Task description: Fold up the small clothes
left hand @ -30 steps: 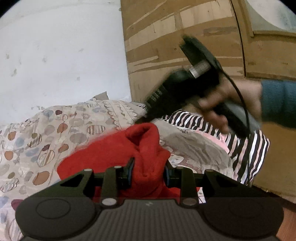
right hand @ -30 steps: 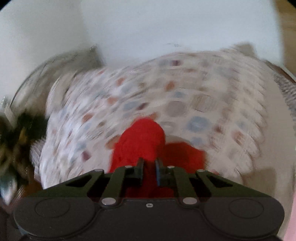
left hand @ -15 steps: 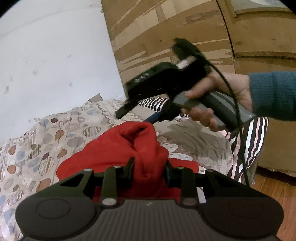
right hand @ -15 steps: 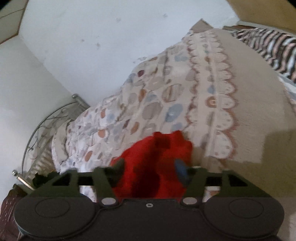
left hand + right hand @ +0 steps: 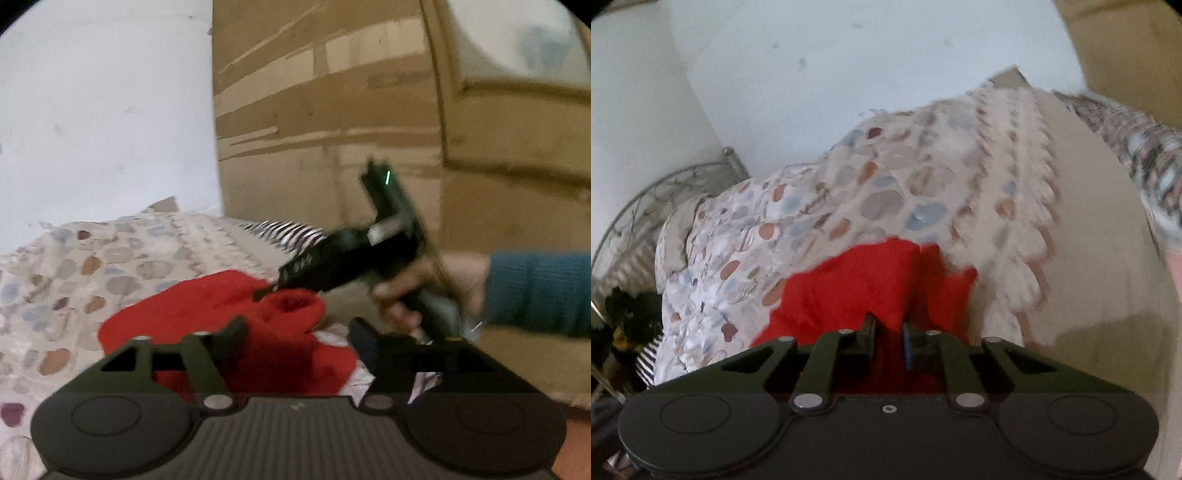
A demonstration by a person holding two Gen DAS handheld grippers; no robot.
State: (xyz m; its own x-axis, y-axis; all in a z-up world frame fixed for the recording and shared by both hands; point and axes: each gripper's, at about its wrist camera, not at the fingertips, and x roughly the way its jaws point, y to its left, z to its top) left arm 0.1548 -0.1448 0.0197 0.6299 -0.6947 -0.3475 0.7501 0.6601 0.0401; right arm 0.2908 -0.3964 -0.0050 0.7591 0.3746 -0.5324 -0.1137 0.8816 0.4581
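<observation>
The left claw (image 5: 295, 332) is spreading its jaws, which now stand apart around a raised fold of the red garment (image 5: 229, 310) without pressing it. The right claw (image 5: 888, 341) is closing, red cloth pinched between its nearly shut jaws. The garment lies bunched on the patterned bedspread (image 5: 849, 192), near the bed's striped-blanket (image 5: 284, 230) side. To fold well, I'd let the left clear fully before the right drags the cloth flat.
</observation>
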